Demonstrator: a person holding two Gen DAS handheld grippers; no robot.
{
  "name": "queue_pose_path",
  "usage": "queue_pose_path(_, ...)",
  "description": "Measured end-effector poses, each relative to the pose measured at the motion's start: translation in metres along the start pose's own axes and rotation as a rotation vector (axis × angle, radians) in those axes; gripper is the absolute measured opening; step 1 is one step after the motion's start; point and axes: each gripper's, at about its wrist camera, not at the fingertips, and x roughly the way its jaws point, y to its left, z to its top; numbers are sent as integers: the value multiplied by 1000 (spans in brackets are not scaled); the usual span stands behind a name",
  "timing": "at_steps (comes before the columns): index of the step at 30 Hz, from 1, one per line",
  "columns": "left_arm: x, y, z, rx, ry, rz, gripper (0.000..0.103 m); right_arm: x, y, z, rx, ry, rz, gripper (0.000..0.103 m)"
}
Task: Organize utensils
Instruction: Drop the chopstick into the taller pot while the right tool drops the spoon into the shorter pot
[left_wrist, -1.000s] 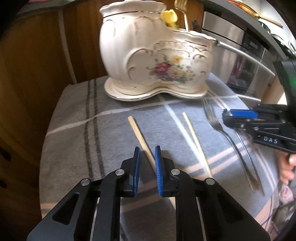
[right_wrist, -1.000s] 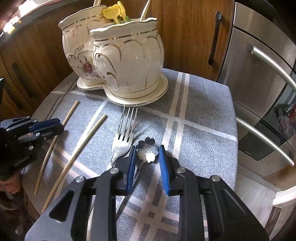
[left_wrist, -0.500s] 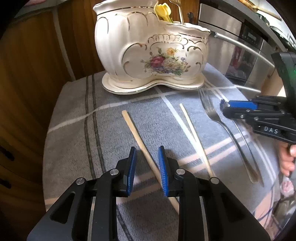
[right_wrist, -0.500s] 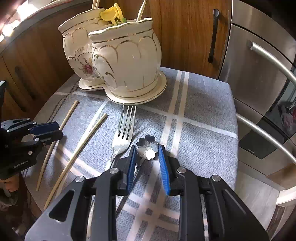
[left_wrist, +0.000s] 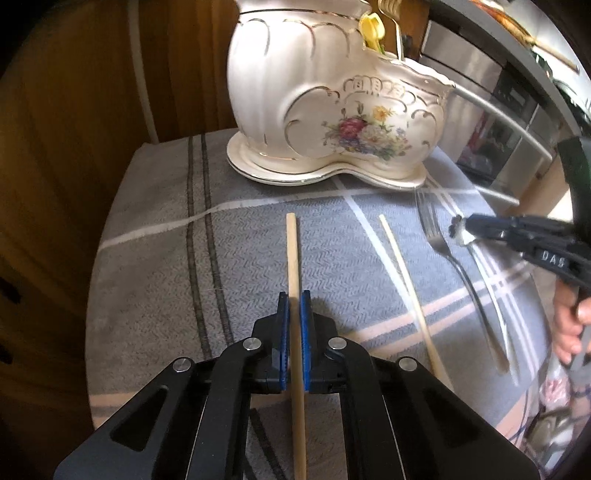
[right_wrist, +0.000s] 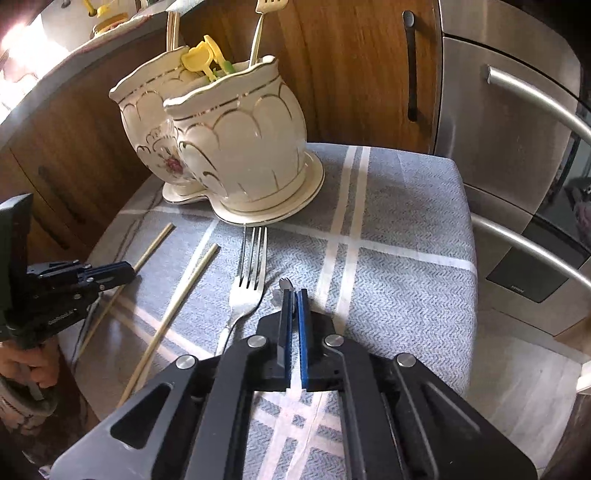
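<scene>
My left gripper (left_wrist: 294, 300) is shut on a wooden chopstick (left_wrist: 292, 254) that points toward the cream floral utensil holder (left_wrist: 332, 99). A second chopstick (left_wrist: 402, 273) lies to its right on the cloth. My right gripper (right_wrist: 293, 295) is shut on a flower-headed spoon (right_wrist: 285, 283), whose head pokes out past the pads. It also shows in the left wrist view (left_wrist: 458, 229). A steel fork (right_wrist: 248, 288) lies just left of the right gripper. The holder (right_wrist: 236, 155) has a fork and yellow utensils standing in it.
A grey plaid cloth (right_wrist: 399, 266) covers the small table. Wooden cabinet doors (right_wrist: 351, 66) stand behind it. A steel appliance with bar handles (right_wrist: 517, 147) is at the right. The table edge drops off to the floor at the right.
Both grippers have closed: the left on the chopstick, the right on the flower spoon. The left gripper has lined up with the chopstick.
</scene>
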Motion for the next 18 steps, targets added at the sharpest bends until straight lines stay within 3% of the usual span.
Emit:
queue_pose_path(12,1,-4,3,55,60,7,8,9,-4,-3,-33,36,37,6)
queue_pose_path(18,1,-4,4,55,64,8,8,11,-7,-4,-45,20,87,22)
